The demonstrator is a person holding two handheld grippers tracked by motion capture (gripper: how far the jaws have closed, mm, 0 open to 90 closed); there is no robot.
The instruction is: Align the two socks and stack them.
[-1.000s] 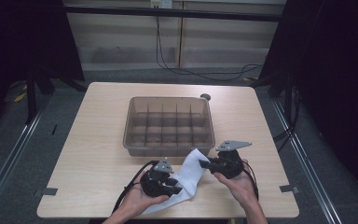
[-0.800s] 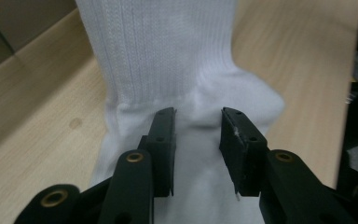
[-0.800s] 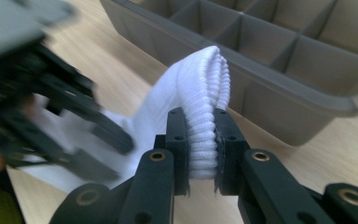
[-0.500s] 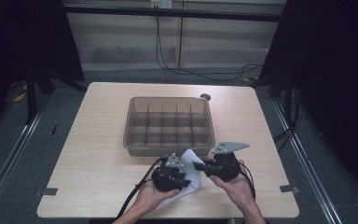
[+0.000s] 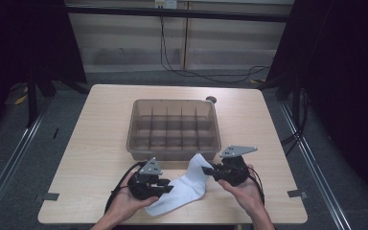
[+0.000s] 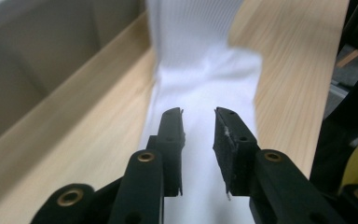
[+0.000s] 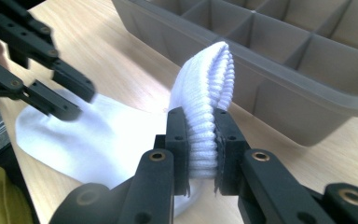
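Observation:
A white sock lies on the wooden table, just in front of the brown divided tray. My right gripper is shut on the sock's ribbed cuff and holds that end raised; its jaws pinch the folded rib. My left gripper hovers over the sock's foot part with its jaws apart. They have just been closing, with sock fabric below and between them, and the pads do not press on it. The left gripper also appears in the right gripper view.
The tray has several compartments and stands mid-table; its wall runs close along the left gripper. A small dark knob sits behind the tray. The table's front edge is near both hands. Cables trail from the grippers.
The left gripper first moved right toward the right gripper, then drew back to the left. The sock now lies stretched toward the lower left. The right gripper has stayed put.

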